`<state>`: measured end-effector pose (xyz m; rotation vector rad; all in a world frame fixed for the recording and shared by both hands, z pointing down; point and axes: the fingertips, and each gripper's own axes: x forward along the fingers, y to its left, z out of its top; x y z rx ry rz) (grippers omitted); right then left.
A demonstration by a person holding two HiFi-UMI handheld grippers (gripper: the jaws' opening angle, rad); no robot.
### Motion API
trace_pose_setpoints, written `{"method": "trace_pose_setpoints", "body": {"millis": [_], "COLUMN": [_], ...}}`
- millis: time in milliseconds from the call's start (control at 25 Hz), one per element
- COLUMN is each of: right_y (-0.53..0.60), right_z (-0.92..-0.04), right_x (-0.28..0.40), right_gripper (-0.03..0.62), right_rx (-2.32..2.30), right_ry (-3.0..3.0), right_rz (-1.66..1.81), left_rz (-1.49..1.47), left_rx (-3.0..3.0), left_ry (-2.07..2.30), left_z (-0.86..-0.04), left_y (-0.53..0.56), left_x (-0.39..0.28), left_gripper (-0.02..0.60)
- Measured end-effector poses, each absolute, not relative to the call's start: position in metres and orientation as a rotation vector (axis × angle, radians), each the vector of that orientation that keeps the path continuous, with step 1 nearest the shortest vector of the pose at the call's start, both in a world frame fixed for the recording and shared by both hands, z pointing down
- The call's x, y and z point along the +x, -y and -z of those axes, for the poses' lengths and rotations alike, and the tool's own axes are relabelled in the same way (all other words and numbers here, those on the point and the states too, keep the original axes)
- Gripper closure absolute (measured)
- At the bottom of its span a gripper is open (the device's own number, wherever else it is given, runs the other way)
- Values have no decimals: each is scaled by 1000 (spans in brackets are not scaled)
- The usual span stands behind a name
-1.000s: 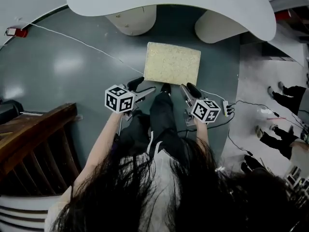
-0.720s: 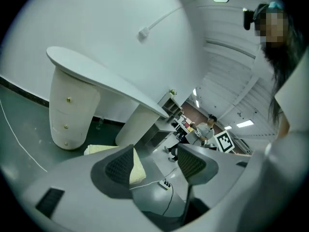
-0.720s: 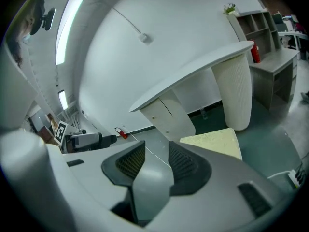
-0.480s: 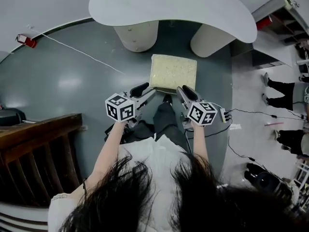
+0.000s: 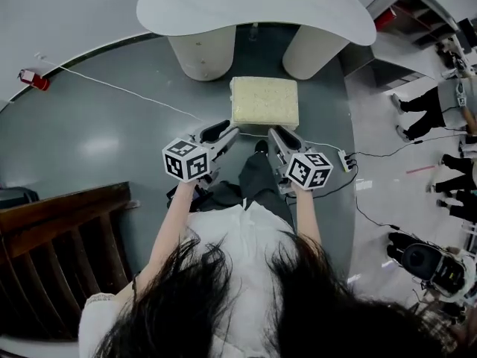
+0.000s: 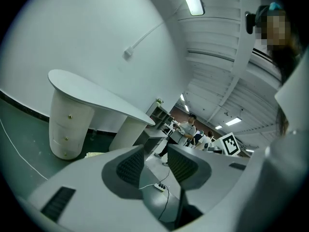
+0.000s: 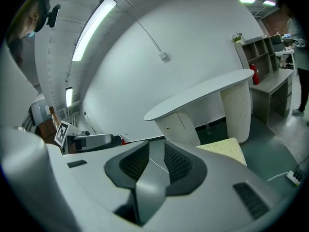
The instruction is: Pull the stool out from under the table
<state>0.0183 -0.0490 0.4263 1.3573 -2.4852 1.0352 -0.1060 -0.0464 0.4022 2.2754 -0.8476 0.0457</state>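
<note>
The stool, a square seat with a pale yellow speckled top, stands on the dark green floor at 12 o'clock from the person. From above its whole top is in sight. It sits just in front of the white table, whose two round pedestals stand at 11 and 1 o'clock of the seat.

Neither gripper touches the stool. The left gripper hangs at the seat's 7 o'clock. Its jaws have just been closing and now stand with a narrow gap, with nothing between the pads. The right gripper hangs at the seat's 5 o'clock. Its jaws have likewise just been closing and are now a slit apart, also with nothing in them. Both point toward the stool, tilted slightly down, and their marker cubes face the head camera.

Farther out, a white power strip with a black cord lies at 4 o'clock of the stool. A thin white cable runs across the floor toward 10 o'clock and ends near a small red object. A dark wooden railing fills the 8 o'clock corner. People stand on the lighter floor at 3 o'clock.
</note>
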Motion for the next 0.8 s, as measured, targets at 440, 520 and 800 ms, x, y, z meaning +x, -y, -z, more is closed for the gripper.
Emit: {"method": "trace_pose_setpoints", "body": {"millis": [440, 520, 800], "right_y": [-10, -15, -27], "right_z": [-416, -415, -412], "right_x": [11, 11, 3], "right_gripper": [490, 491, 493], "right_rx": [1403, 1398, 1336], "right_ry": [2446, 2445, 2442], "right_rz": [-1035, -1037, -1039], "left_rz": [-75, -76, -84], "left_rx": [2282, 2287, 2275], "left_ry": [812, 807, 820], "left_z": [-399, -398, -399], "left_y": [-11, -17, -28], "left_x": [-120, -119, -121], "left_gripper": [439, 442, 443]}}
